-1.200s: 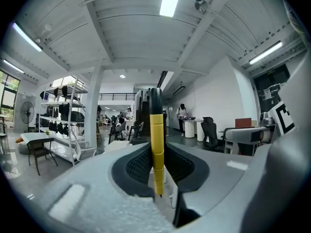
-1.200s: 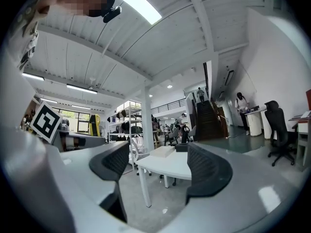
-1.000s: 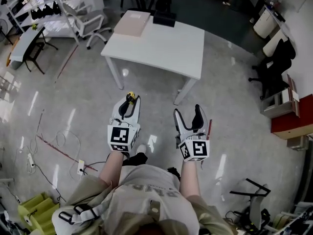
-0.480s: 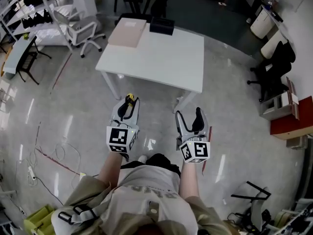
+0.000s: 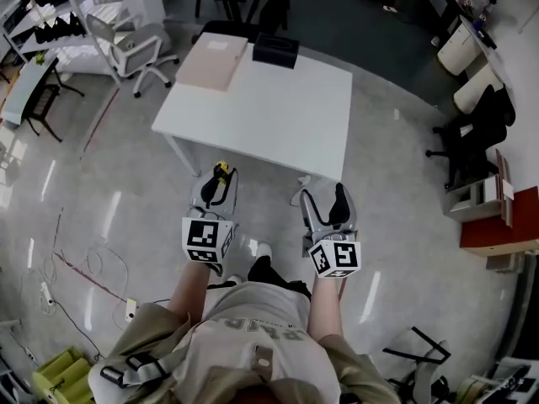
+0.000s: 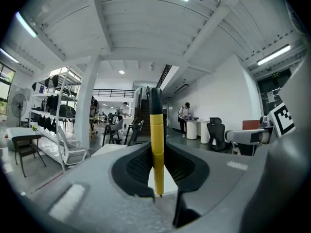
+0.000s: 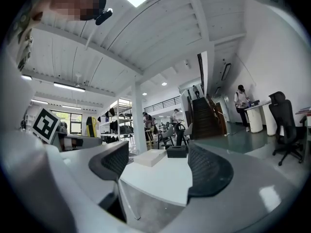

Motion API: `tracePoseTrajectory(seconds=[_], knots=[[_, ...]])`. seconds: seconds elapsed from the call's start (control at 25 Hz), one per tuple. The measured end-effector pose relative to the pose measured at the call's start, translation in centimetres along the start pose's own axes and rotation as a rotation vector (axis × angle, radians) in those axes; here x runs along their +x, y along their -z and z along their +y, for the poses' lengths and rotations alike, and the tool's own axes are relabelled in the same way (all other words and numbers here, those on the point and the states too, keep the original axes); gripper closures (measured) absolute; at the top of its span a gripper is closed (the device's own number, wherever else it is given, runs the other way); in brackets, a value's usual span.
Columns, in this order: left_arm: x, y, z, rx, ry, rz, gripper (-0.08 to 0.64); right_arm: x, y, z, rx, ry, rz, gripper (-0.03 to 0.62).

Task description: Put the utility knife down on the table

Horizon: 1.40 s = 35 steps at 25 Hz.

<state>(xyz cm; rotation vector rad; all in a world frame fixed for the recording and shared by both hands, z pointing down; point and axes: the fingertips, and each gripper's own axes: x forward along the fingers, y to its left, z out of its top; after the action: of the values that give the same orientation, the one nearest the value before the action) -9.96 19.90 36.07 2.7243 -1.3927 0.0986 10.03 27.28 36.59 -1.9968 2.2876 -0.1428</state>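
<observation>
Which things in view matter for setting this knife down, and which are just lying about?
Job:
- utility knife, clamped in the left gripper
- white table, where it should land

Lying about:
- flat beige box on the table
- black box on the table
- grey office chair beside it

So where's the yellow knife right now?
The utility knife stands upright, pinched in the left gripper; in the head view that's at left, just short of the white table.
</observation>
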Motion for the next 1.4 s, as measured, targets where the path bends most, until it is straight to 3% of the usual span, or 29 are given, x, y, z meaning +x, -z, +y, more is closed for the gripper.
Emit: tracePoseTrajectory(seconds=[0.48, 0.8, 1.08, 1.4], knots=[[7.8, -2.0, 0.5, -0.010, -0.110, -0.026, 0.492, 8.4, -2.6, -5.9, -0.031, -0.123, 0.000, 0.233], [11.1, -0.6, 2.3, -0.027, -0.134, 0.025, 0.492, 12.9, 0.0, -6.4, -0.033, -0.175, 0.080, 0.233], [15.7, 0.6, 6.8, -0.030, -0.116, 0.041, 0.492, 18.5, 2.9, -6.6, -0.043, -0.147, 0.128, 0.233], [24.5, -1.1, 11.5, -0.030, -0.008, 0.026, 0.492, 26.1, 3.1, -7.3, -0.066, -0.063, 0.125, 0.233]])
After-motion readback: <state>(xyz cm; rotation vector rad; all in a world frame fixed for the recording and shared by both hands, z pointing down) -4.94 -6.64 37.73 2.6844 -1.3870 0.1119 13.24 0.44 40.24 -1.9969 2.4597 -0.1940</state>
